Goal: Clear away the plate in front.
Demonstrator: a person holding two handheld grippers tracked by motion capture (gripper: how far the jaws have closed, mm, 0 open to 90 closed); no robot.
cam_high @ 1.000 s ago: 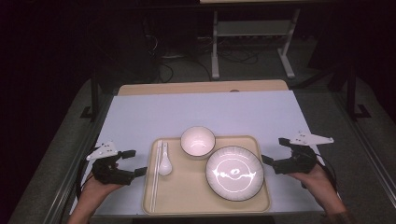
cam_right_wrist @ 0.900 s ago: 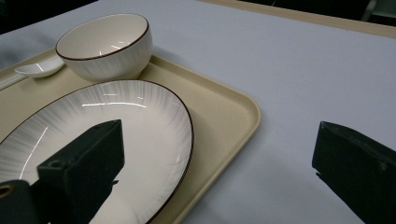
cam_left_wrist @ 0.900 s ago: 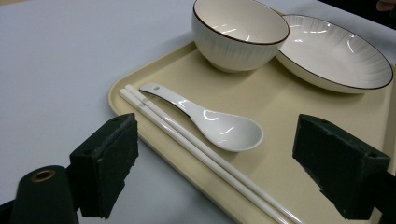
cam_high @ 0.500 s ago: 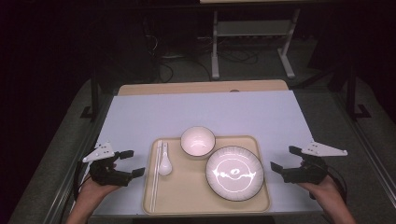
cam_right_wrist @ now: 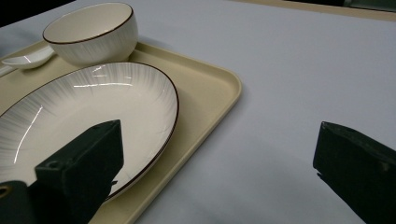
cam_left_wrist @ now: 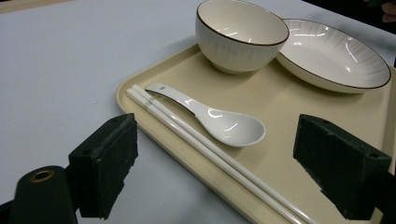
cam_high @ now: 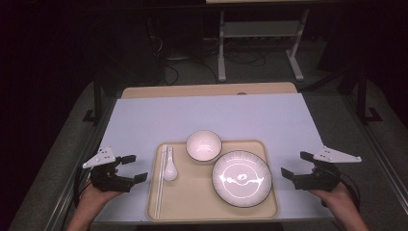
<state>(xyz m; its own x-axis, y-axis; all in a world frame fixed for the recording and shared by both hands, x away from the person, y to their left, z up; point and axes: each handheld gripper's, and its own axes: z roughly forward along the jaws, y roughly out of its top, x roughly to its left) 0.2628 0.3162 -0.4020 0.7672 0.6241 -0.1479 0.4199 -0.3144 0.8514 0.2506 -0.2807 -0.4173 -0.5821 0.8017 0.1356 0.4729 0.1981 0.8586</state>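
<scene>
Currently both claws idle off the tray (cam_high: pixel 211 211), nothing gripped. Left claw (cam_high: pixel 131 168) at 9 o'clock of it, jaws spread, aimed at the chopsticks (cam_high: pixel 160 180) and spoon (cam_high: pixel 169 168) lying along the tray's left side. Bowl (cam_high: pixel 204 145) sits at 12, plate (cam_high: pixel 241 178) just beside it toward 4. Right claw (cam_high: pixel 292 165) at 3 o'clock on the tabletop (cam_high: pixel 211 115), jaws spread too. Looks like the approach step; next move probably needs one claw closing in over a rim or the spoon handle.
</scene>
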